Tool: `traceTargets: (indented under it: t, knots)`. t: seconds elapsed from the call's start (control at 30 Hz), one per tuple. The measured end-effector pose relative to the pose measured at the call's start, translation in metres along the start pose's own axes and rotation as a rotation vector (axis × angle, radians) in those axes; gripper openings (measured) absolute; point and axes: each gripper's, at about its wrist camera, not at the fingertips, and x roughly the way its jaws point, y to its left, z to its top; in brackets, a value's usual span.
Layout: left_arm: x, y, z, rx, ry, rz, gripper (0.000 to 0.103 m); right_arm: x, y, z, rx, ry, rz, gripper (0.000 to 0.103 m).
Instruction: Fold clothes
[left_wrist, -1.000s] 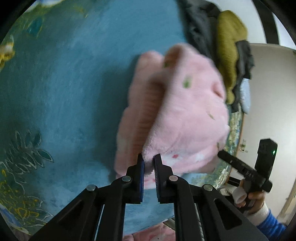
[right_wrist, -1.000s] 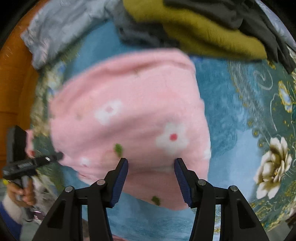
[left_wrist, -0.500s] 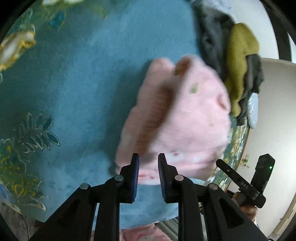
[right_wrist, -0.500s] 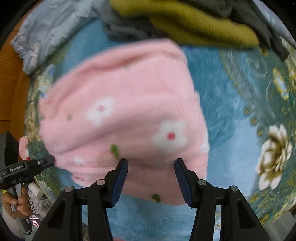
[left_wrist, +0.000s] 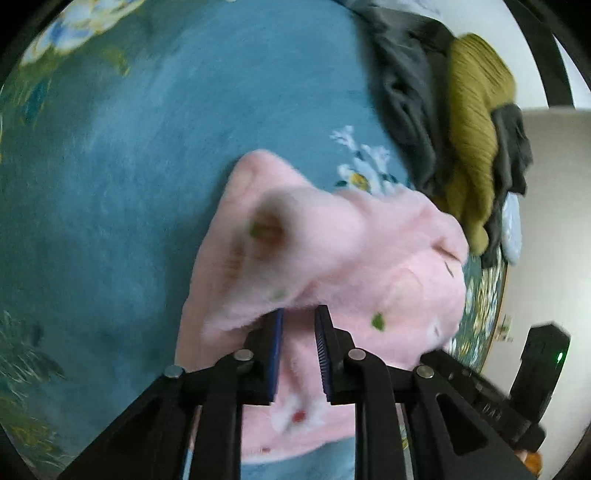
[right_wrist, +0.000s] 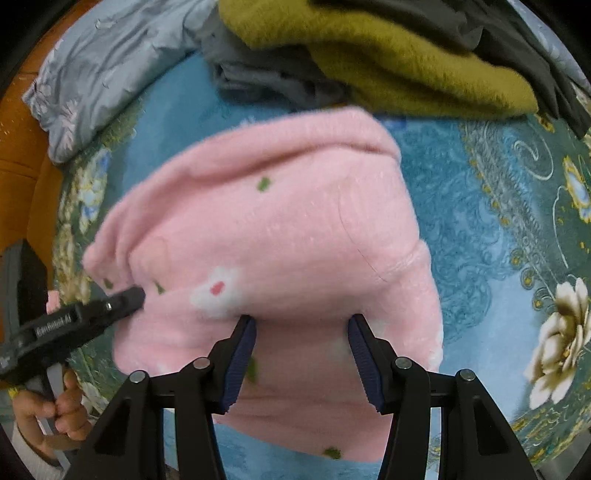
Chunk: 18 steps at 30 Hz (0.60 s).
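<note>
A fluffy pink garment (right_wrist: 280, 236) with white flowers and green specks lies folded on the blue floral blanket (right_wrist: 491, 206). It also shows in the left wrist view (left_wrist: 332, 258). My left gripper (left_wrist: 298, 321) is open by a narrow gap, its tips at the garment's near edge under a raised fold, holding nothing. It also shows from the side in the right wrist view (right_wrist: 125, 299), touching the garment's left edge. My right gripper (right_wrist: 301, 325) is wide open just above the garment's near edge.
A pile of clothes lies beyond the pink garment: an olive sweater (right_wrist: 399, 62), dark grey pieces (right_wrist: 273, 74) and a pale grey floral cloth (right_wrist: 107, 70). The pile also shows in the left wrist view (left_wrist: 476, 122). An orange wooden edge (right_wrist: 22, 155) is at left.
My left gripper let go of the pink garment's edge and opened a little. The garment has dropped flatter onto the blanket. Both grippers have moved closer over it; the right one stayed wide open.
</note>
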Motion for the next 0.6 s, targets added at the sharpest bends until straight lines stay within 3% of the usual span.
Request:
traceTargets:
  t: [0.13,0.33,0.4,0.47,0.53,0.6]
  knots:
    - [0.000,0.006,0.003,-0.053,0.014,-0.031,0.012,0.007,-0.004,0.000,0.005,0.004,0.002,0.056]
    - [-0.024,-0.005,-0.001,0.001,0.004,-0.046,0.014,0.001,-0.001,0.004,-0.013,0.020,0.003,0.056]
    - [-0.040,-0.006,-0.007,0.029,-0.021,-0.054,0.026,-0.013,-0.004,0.001,-0.014,-0.010,0.027,0.056]
    - [-0.049,-0.001,-0.012,0.037,-0.037,-0.049,0.050,-0.026,-0.014,-0.004,0.003,-0.039,0.039,0.056]
    - [-0.058,0.015,-0.018,0.042,-0.047,-0.018,0.060,-0.030,-0.028,-0.006,0.046,-0.049,0.035,0.056]
    - [-0.051,0.026,-0.021,0.037,-0.033,0.029,0.063,-0.031,-0.049,-0.009,0.111,-0.053,0.030,0.056]
